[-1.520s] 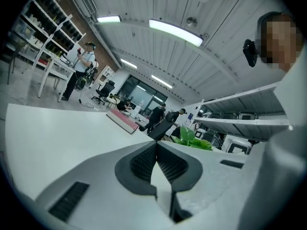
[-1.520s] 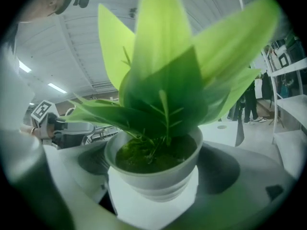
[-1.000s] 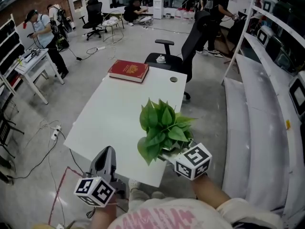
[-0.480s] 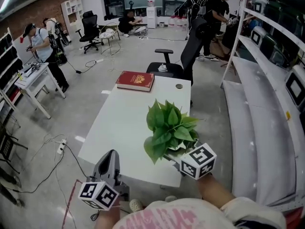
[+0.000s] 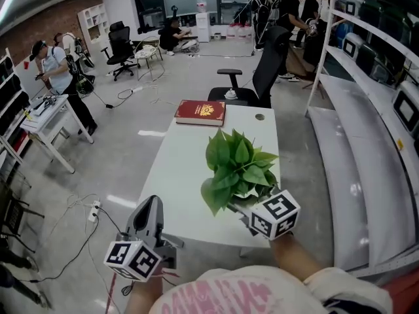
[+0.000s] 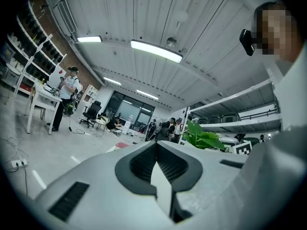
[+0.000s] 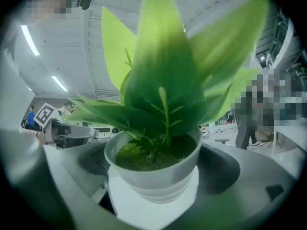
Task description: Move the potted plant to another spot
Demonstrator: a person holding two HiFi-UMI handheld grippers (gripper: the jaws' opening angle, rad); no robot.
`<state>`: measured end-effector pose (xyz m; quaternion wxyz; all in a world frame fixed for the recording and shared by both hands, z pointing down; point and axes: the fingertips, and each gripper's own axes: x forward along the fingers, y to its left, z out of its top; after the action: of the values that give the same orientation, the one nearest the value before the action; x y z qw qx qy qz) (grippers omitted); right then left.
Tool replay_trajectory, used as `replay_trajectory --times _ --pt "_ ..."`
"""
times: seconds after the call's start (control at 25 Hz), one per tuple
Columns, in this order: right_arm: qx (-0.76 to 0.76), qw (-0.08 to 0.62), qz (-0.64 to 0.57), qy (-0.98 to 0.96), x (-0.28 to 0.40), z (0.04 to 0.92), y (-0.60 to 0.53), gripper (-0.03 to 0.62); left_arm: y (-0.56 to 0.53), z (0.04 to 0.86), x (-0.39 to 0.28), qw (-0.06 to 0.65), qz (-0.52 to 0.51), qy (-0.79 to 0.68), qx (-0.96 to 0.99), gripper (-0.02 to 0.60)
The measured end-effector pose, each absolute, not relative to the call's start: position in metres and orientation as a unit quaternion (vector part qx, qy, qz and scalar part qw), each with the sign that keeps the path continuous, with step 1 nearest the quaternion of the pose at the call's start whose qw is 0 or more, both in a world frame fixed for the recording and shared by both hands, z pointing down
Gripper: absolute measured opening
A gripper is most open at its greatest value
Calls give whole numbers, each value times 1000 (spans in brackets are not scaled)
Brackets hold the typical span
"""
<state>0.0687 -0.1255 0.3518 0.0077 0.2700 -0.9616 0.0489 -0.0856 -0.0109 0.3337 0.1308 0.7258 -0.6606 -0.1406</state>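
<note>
- The right gripper was found clamped on the plant; in the right gripper view the white pot was seated between the two jaws, one jaw pressed against each side.
- The leaves were seen rising upright from the pot, above and ahead of the jaws, filling most of that view.
- The left gripper was held to the left of the right gripper and nearer the person. Its jaws were drawn together at the tips, and nothing was gripped between them.
- The table lay beneath and ahead of the right gripper. The plant was positioned over the table's near right part.
- No contact between the pot's base and the table could be confirmed, the base being hidden by leaves in the head view. The plant was judged to be lifted and in transit.
- A red book lay well ahead of the jaws, at the table's far end, and a chair stood beyond it.
- Completed, as judged: grasp and lift.
- Outstanding, as judged: selection of a spot ahead of the jaws, lowering until the pot is seated upright, then release of the jaws and withdrawal.
</note>
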Motion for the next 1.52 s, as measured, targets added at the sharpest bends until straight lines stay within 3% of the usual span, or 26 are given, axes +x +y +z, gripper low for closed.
replay_trajectory --times 0.68,1.52 --pt "274 19 71 -959 -20 376 -115 545 16 351 -179 146 -160 -669 711 3" --pt "264 12 114 -958 -23 382 -229 543 -123 366 -165 172 -149 -635 738 3"
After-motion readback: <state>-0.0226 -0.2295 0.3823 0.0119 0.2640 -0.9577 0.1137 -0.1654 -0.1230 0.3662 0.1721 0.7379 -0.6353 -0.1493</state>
